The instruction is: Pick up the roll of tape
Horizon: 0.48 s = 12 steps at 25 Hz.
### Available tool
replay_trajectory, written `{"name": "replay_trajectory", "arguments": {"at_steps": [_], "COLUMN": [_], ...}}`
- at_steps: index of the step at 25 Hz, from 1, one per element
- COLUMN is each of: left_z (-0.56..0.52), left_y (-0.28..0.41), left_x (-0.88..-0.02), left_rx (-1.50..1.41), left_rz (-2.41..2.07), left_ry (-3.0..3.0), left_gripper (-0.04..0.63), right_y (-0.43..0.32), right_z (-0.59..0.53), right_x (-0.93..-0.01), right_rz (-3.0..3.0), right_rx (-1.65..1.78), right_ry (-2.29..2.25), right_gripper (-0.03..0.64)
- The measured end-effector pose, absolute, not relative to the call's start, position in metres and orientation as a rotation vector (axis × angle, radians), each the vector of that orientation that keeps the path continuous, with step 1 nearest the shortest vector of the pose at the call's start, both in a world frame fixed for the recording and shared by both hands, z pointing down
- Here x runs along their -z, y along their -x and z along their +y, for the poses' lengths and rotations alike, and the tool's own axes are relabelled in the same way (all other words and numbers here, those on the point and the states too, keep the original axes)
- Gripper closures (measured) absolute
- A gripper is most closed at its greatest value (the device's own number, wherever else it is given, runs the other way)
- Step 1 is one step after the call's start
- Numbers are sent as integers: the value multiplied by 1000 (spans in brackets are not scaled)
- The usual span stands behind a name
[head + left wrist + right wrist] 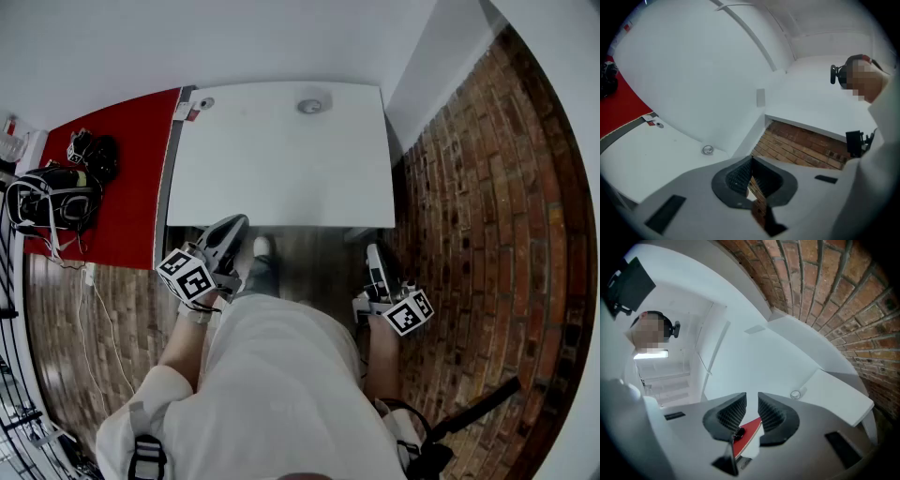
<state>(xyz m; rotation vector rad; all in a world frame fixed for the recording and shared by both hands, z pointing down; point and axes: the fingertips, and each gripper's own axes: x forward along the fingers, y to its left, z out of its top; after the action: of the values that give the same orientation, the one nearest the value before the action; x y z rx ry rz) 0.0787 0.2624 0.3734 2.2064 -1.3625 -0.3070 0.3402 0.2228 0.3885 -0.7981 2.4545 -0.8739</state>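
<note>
The person's white top (pixel 281 384) is filling the foreground, with the left gripper (pixel 231 230) and the right gripper (pixel 377 258) being held out just short of the near edge of the white bench (pixel 281 169). The left jaws are meeting at the tips and the right jaws are sitting at a narrow slit, both holding nothing. The roll of tape (pixel 310 106) is lying flat by the far edge of the bench, well apart from both

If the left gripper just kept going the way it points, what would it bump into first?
Probably the white wall behind the table. The left gripper aims past the roll of tape, which lies off to one side, so it would likely miss it; depth is unclear.
</note>
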Motion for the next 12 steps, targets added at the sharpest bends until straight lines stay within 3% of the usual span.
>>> {"name": "replay_trajectory", "arguments": {"at_steps": [12], "left_z": [152], "left_y": [6], "left_x": [-387], "left_rx": [367], "left_rz": [-1294], "left_ry": [-2171], "left_gripper": [586], "right_y": [-269], "right_z": [128], "right_x": [-396], "right_rz": [2469], "right_rx": [908], "right_ry": [892], "right_gripper": [538]}}
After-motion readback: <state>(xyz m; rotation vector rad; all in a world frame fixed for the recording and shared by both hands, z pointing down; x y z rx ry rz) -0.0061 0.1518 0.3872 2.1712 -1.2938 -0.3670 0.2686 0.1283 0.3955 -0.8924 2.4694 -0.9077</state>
